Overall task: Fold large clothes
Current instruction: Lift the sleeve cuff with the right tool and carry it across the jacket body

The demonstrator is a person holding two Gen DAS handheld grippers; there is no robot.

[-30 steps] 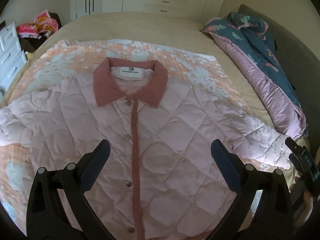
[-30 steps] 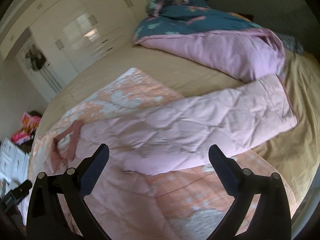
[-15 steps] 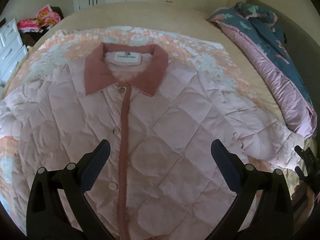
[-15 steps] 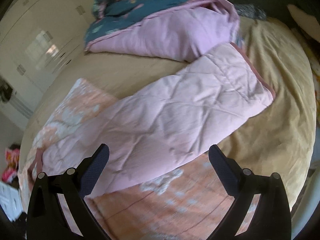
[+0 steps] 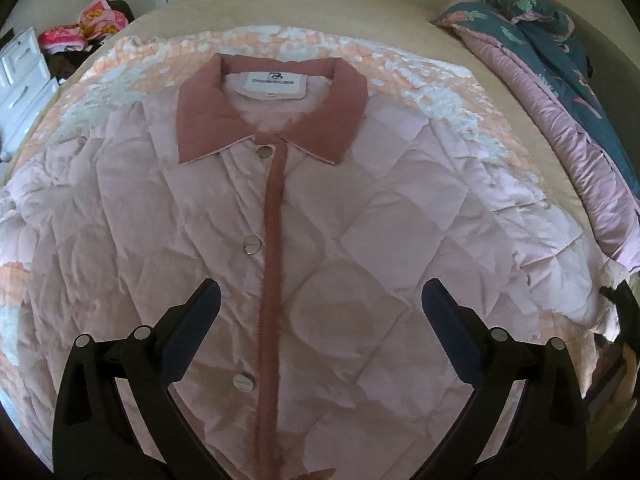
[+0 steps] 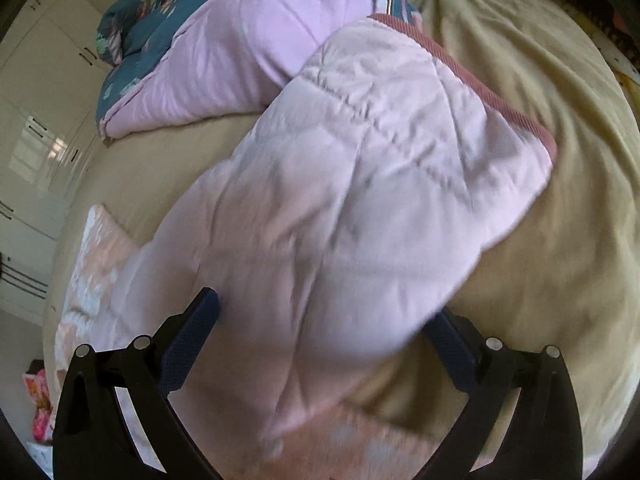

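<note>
A pale pink quilted jacket (image 5: 360, 240) lies front-up and buttoned on the bed, with a dusty-rose collar (image 5: 272, 120) and placket. My left gripper (image 5: 320, 308) hovers open above its chest, nothing between the fingers. In the right wrist view the jacket's sleeve (image 6: 360, 200) stretches out across the bed, its rose cuff (image 6: 492, 96) at the far end. My right gripper (image 6: 324, 320) is open and low over the sleeve, a finger on each side of it; the right fingertip is partly hidden behind the fabric.
An orange-and-white patterned blanket (image 5: 420, 72) lies under the jacket on the beige bed sheet (image 6: 540, 240). A bunched lilac-and-teal duvet (image 5: 560, 92) runs along the right side. White drawers (image 5: 24, 76) and bright clothes (image 5: 88, 24) stand at far left; wardrobes behind.
The left gripper has moved closer over the jacket's chest. The right gripper has swung right and come down along the sleeve, which now fills the space between its fingers.
</note>
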